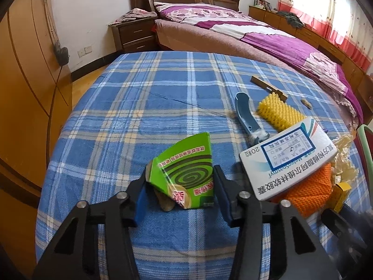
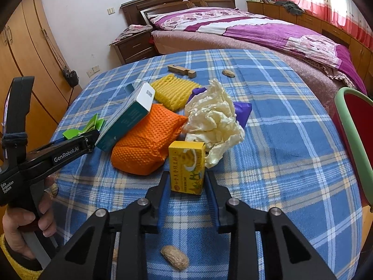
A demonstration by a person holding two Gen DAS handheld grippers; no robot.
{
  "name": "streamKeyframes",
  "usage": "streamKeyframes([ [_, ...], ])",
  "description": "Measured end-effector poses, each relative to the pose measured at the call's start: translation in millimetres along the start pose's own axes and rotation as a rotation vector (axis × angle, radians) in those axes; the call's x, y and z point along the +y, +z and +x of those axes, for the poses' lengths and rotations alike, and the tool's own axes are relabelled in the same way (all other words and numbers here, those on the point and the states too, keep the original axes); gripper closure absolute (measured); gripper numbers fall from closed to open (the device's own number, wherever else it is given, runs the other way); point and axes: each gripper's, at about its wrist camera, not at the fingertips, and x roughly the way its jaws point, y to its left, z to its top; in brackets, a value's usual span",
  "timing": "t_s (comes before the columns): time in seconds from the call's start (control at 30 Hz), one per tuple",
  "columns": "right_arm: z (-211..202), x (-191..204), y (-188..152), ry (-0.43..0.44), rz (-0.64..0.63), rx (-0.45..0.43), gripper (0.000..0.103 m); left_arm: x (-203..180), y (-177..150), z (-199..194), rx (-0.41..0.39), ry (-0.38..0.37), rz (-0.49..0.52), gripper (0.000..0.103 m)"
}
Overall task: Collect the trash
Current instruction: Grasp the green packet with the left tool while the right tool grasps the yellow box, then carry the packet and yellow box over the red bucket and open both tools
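A: Starting nearest the right gripper (image 2: 187,186), what sits at its tips?

B: A small yellow box (image 2: 187,166) stands upright between the two fingers, at twelve o'clock from the wrist. Both pads press its sides, so the gripper is clamped on it. A peanut (image 2: 174,260) lies on the plaid tablecloth (image 2: 291,163) at six o'clock from the box, under the gripper's frame.

A: And the left gripper (image 1: 179,186)?

B: Its fingers flank a torn green carton (image 1: 186,172) printed with a spiral. The carton leans up out of the gap; the right finger touches its edge and the left one meets the folded flap, so it grips the carton.

A: What lies past the yellow box?

B: An orange foam net (image 2: 144,140) at ten o'clock, touching a crumpled cream paper (image 2: 214,116) at one o'clock. A white-and-teal medicine box (image 2: 128,116) rests tilted on the net. Behind them lie a yellow foam net (image 2: 173,91) and a scrap of purple wrapper (image 2: 243,112).

A: Farther still?

B: A wooden block (image 2: 181,70) and a second peanut (image 2: 228,73) near the far edge of the table. In the left view a blue handle (image 1: 244,114) lies at one o'clock from the carton. A bed (image 2: 256,30) stands beyond.
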Motion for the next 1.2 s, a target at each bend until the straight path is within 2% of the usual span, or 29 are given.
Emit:
streamKeyframes([
  [0.33,-3,-1,-1,0.012,0.007,-0.001,0.071,0,-2,-11,-0.021,-0.033,-0.008,0.055],
  [0.6,-25,-3,-6,0.033,0.012,-0.036,0.071,-1,-5,-35,-0.039,-0.091,-0.03,0.055],
  [0.93,-63,-20,-14,0.033,0.05,-0.105,0.071,-28,-6,-76,-0.073,-0.183,0.009,0.055],
  [1.2,-92,-55,-21,0.01,0.13,-0.16,0.071,-62,-11,-93,-0.069,-0.254,0.067,0.055],
])
